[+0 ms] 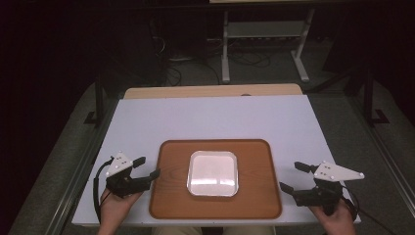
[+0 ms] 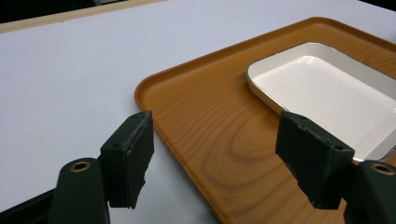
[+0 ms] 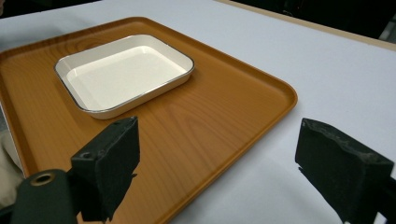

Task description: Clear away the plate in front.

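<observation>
A brown wooden tray lies on the white table near its front edge, with a white square dish in its middle. My left gripper hovers just off the tray's left edge, open with nothing between its jaws. In the left gripper view the tray's rim and the dish lie ahead of the gripper. My right gripper is open beside the tray's right edge, empty. Its own view shows the tray and dish beyond the gripper.
The white table top stretches bare behind the tray, with a wooden strip along its far edge. A white metal stand and cables sit on the floor beyond. Dark frame posts flank the table.
</observation>
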